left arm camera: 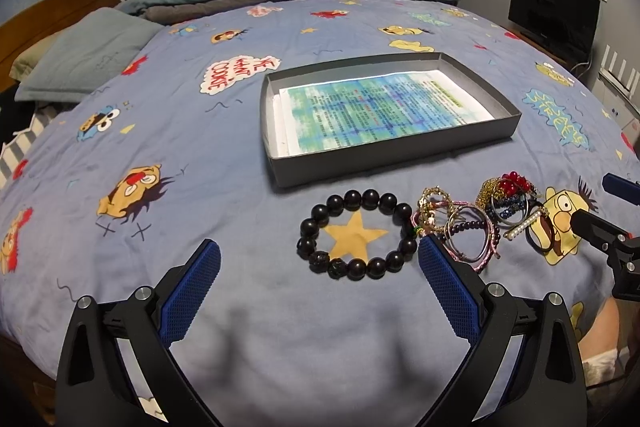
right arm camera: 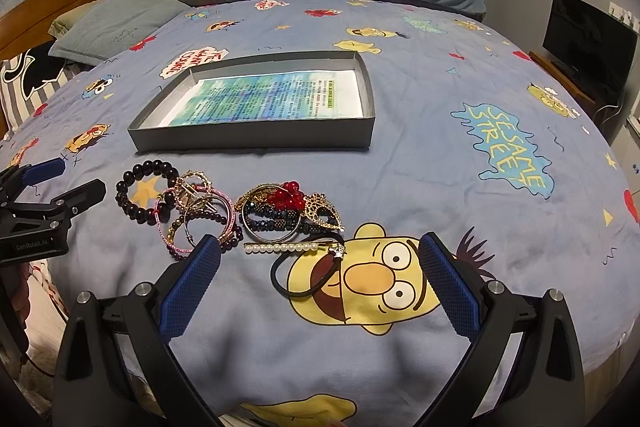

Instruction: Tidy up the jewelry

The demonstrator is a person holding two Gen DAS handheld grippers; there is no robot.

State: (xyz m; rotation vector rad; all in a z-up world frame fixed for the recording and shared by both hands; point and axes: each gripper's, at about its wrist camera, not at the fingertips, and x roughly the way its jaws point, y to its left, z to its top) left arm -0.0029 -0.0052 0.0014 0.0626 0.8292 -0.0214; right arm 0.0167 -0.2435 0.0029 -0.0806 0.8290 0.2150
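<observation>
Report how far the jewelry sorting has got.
Done: nothing yet; the grey box holds only a printed sheet. In hand: nothing; the left claw hangs open by the black bead bracelet, the right claw open over the black cord and pearl clip. Left: everything, including the tangled bangles and red bead cluster on the bedspread.

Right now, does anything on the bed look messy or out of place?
Yes. The jewelry pile lies tangled on the bedspread, bracelets overlapping, while the gray box behind holds only a printed sheet. Nothing looks broken.
</observation>
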